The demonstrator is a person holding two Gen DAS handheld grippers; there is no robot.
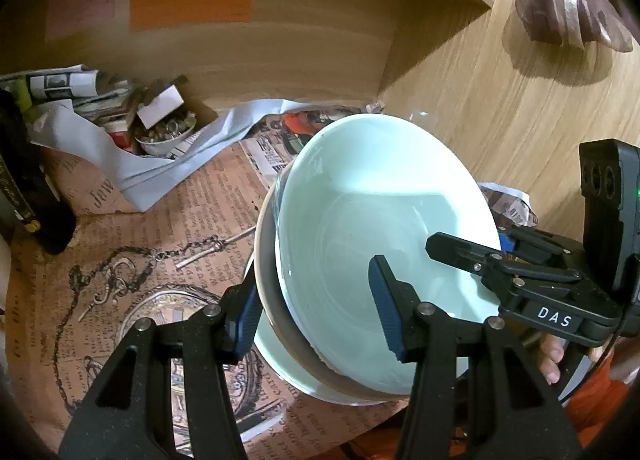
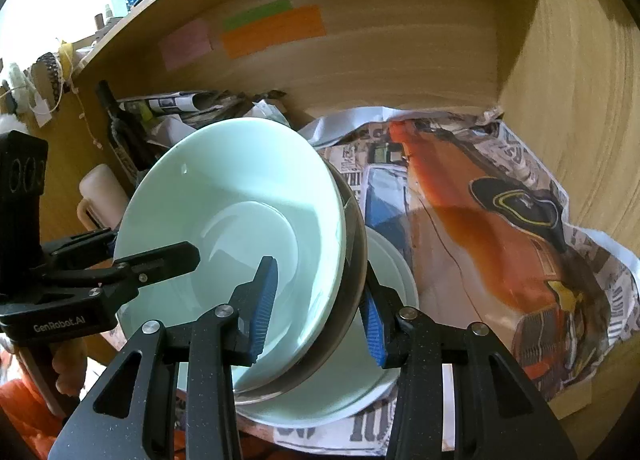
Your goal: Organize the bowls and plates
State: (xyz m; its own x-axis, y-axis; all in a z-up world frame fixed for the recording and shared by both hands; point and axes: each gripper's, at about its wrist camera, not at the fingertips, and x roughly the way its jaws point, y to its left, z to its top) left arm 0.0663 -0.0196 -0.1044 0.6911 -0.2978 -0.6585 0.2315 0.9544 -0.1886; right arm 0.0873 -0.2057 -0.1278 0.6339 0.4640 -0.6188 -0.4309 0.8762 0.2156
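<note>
Both grippers are clamping the rim of a stack of bowls (image 1: 384, 228), left gripper (image 1: 316, 316) and right gripper (image 2: 316, 312) on opposite sides, one finger inside, one outside. Glazed, stiff, probably heavy and slippery, breakable; gripping opposite rims looks right. Pale mint, glossy, sitting over a plate (image 2: 394, 272) on newspaper (image 2: 500, 220) inside a wooden shelf

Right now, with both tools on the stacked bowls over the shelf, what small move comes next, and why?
Probably lower the stacked bowls onto the newspaper lining the shelf: left tool and right tool each clamp a rim, and the stack hangs tilted above the paper.
</note>
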